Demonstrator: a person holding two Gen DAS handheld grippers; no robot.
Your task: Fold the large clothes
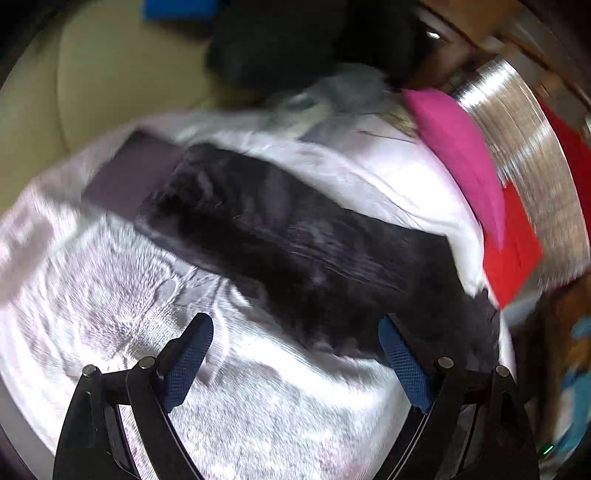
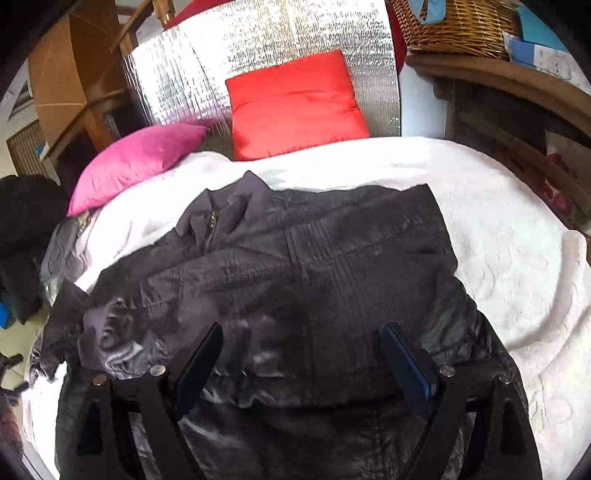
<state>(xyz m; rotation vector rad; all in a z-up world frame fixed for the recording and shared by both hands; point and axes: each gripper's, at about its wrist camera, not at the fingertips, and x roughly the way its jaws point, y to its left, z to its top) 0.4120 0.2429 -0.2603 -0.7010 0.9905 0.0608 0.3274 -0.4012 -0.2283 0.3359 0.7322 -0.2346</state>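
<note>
Dark, shiny quilted fabric fills the middle of both views: a black jacket lies spread on a white textured blanket that covers the bed. In the right wrist view its collar and zip sit at the upper left of the garment, toward a pink cushion, and its body runs down under the camera, so the right gripper hangs directly over the lower part of the jacket. Its jaws stand wide apart, released, with jacket fabric showing below and between them; the pads press on nothing.

In the left wrist view, which is blurred, the jacket appears as a long dark band crossing from upper left to lower right. The left gripper is over the blanket at the band's near edge: its left finger is above bare white cloth, and its right finger overlaps the jacket's dark edge in the picture. These jaws are also spread wide and hold nothing. Whether either fingertip touches the fabric cannot be told.

Beyond the jacket, a red cushion leans against a silver foil-like sheet at the head of the bed, just beside the pink cushion. A wicker basket stands on a wooden shelf at the upper right. A heap of dark clothing lies off the left side of the bed.
</note>
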